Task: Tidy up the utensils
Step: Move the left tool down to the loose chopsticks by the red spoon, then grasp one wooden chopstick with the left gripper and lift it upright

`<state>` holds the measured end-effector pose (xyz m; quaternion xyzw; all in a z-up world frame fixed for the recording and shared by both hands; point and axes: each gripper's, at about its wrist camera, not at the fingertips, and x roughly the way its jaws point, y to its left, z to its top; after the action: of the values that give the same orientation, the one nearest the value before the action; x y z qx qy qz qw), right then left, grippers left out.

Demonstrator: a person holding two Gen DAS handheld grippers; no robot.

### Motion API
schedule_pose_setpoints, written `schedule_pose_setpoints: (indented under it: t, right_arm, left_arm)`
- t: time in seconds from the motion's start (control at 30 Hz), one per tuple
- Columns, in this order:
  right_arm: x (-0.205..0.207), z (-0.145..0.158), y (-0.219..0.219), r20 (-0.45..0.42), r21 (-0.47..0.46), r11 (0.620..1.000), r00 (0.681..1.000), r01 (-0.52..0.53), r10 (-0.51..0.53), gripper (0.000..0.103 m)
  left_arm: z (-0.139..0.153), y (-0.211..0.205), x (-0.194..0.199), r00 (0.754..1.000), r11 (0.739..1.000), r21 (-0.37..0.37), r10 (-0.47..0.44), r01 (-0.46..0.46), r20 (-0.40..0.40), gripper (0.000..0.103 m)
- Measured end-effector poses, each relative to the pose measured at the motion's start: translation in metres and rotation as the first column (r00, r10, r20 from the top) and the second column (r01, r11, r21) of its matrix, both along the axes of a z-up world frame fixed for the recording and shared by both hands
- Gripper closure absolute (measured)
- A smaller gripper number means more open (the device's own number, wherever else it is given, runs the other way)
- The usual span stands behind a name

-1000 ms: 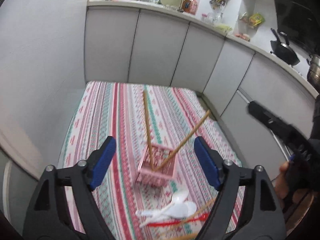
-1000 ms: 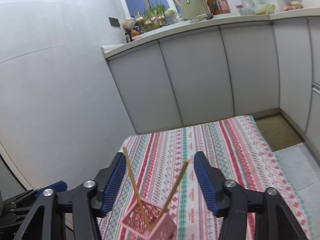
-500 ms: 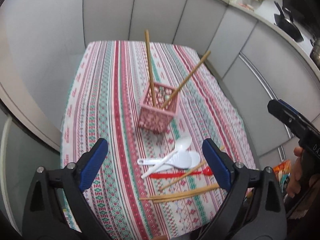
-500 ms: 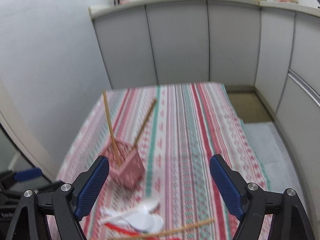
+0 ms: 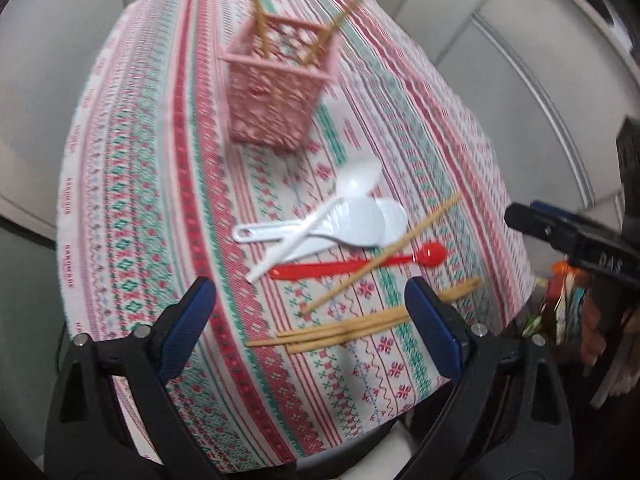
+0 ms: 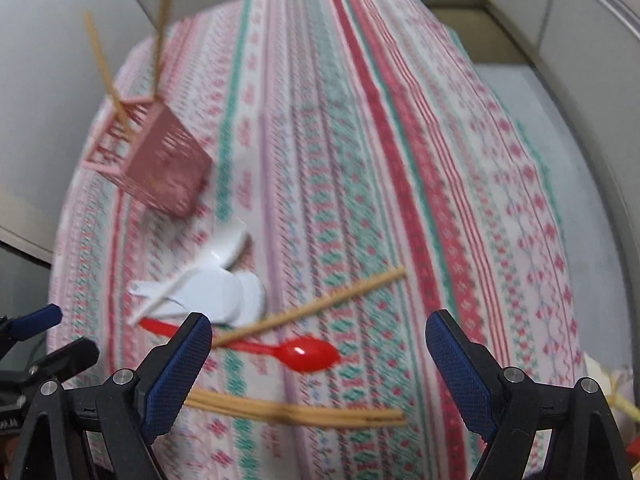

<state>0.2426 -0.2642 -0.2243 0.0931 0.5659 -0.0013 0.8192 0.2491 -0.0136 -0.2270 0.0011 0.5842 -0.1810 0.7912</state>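
**Both grippers empty above loose utensils; chopstick bundle lies crosswise to the fingers**

Left gripper (image 5: 310, 328): jaws spread wide, nothing between them. Right gripper (image 6: 318, 364): likewise spread wide and empty. Both hang over the near edge of the striped tablecloth (image 5: 132, 184).

Pink basket (image 5: 280, 80) stands farther back on the table, upright, with two chopsticks (image 5: 256, 4) leaning out of it. The loose items lie between basket and grippers: white spoons (image 5: 344, 220) overlapping one another, a red spoon (image 5: 360, 265) just nearer, a single chopstick (image 5: 380, 258) laid diagonally across the red spoon, and a bundle of chopsticks (image 5: 360, 326) nearest the table edge.

In the left view the bundle runs roughly left to right, across the line of the fingers rather than along it, and sits directly between the left pads. In the right view the bundle (image 6: 296, 414) and the red spoon (image 6: 306, 354) sit low between the right pads.

Judgement: either gripper is within reach; the bundle's crosswise axis suits a straight descent and pinch.
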Motion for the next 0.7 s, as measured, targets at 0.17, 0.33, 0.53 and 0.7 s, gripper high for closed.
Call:
schedule_pose_setpoints:
  t: [0.17, 0.33, 0.53, 0.7]
  right_arm:
    - [-0.007, -0.011, -0.019, -0.055, -0.008, 1.000, 0.998, 0.021, -0.022, 0.013]
    - [-0.016, -0.013, -0.038, -0.069, -0.022, 0.999, 0.997, 0.044, -0.046, 0.013]
    - [-0.023, -0.017, -0.056, -0.089, 0.015, 0.998, 0.994, 0.069, -0.067, 0.013]
    - [-0.024, -0.014, -0.065, -0.081, 0.027, 0.996, 0.994, 0.079, -0.077, 0.013]
  left_arm:
    - [-0.010, -0.033, -0.009, 0.986, 0.986, 0.010, -0.164, 0.164, -0.013, 0.022]
    - [-0.024, -0.073, -0.023, 0.937, 0.938, 0.016, -0.346, 0.347, -0.044, 0.046]
    - [-0.045, -0.107, -0.029, 0.873, 0.873, 0.044, -0.482, 0.486, -0.071, 0.063]
    - [-0.057, -0.133, -0.035, 0.823, 0.819, 0.079, -0.564, 0.568, -0.064, 0.068]
